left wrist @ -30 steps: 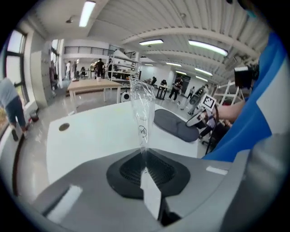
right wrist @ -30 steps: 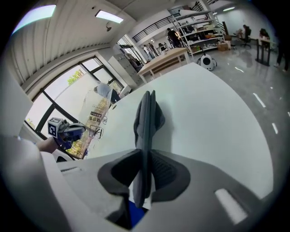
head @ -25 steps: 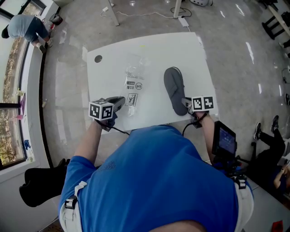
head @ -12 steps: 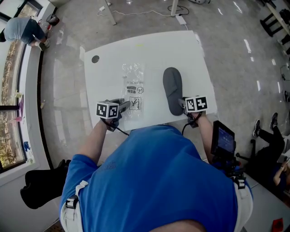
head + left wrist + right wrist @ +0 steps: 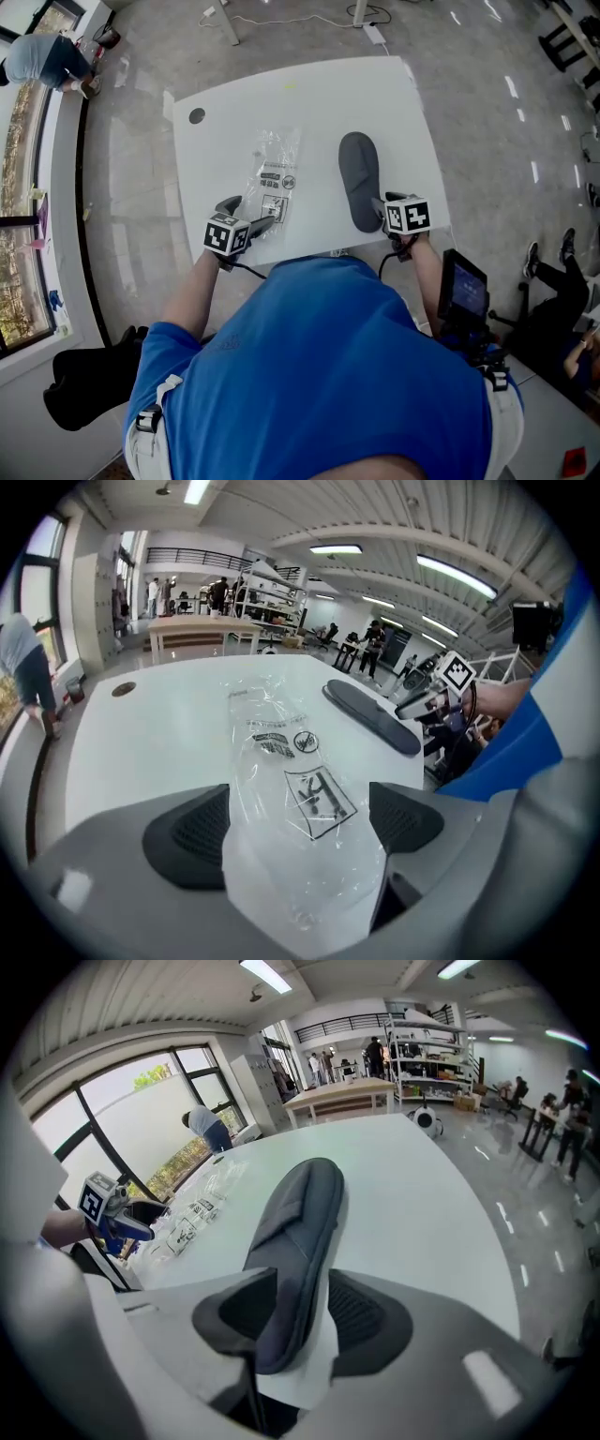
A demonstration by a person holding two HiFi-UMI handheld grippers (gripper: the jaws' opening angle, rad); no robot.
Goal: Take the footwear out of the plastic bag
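A dark grey slipper (image 5: 359, 178) lies flat on the white table (image 5: 309, 94), out of the bag, its heel toward me. My right gripper (image 5: 380, 211) stands at that heel. Its jaws have just been opening and are open, with the slipper (image 5: 295, 1232) between the pads and a gap on the right side. To the left lies the empty clear plastic bag (image 5: 274, 173) with black print. My left gripper (image 5: 248, 211) is at its near end. Its jaws have just been opening too and stand wide apart, with the bag (image 5: 291, 789) loose between the pads.
A small dark round hole (image 5: 196, 115) marks the table's far left corner. Both grippers are near the table's front edge. A black device with a screen (image 5: 464, 286) hangs at my right side. A person (image 5: 42, 56) bends by the window at far left.
The left gripper has sunk toward the table and its jaws have spread, letting go of the bag. The right jaws have spread round the slipper's heel. The slipper lies where it did.
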